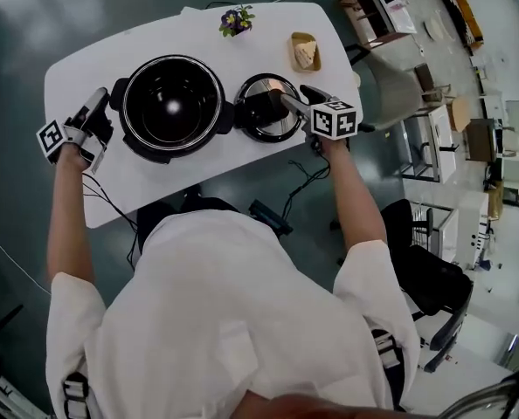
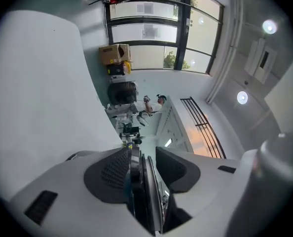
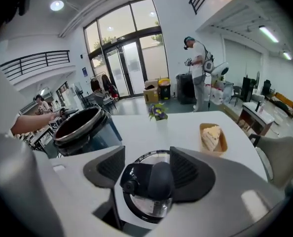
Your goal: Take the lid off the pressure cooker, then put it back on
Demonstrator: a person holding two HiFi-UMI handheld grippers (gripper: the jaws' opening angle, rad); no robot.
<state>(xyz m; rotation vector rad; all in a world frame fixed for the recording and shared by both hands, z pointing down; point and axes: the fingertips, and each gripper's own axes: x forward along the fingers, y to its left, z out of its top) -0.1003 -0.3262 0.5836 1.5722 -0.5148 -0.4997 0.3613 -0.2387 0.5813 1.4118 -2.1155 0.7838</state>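
My shoulders and shirt cover the near edge of the white table (image 1: 155, 190), so I see only its far part. The open cooker (image 1: 185, 125) sits left of centre there, black outside with a shiny rim and a dark bare inside. In the left gripper view it is just a thin dark edge (image 2: 136, 181) seen end-on, and I cannot make out which part that is. The lid (image 1: 279, 132) is just to the right of the cooker, flat with its top up. It is round and shiny-rimmed, and I cannot tell whether it rests on the table or hangs just above it. Its black handle (image 3: 154, 179) is a rounded lump with a small knob at one end, and its long side runs across towards the cooker. My right tongs (image 1: 277, 103) are set wide and clamped on that handle, both pads against it. My left tongs (image 1: 98, 101) stand half open round the cooker's edge, with a gap at one pad. Far back stand flowers (image 1: 236, 20) and a tray (image 1: 294, 59) of cake (image 1: 307, 54).
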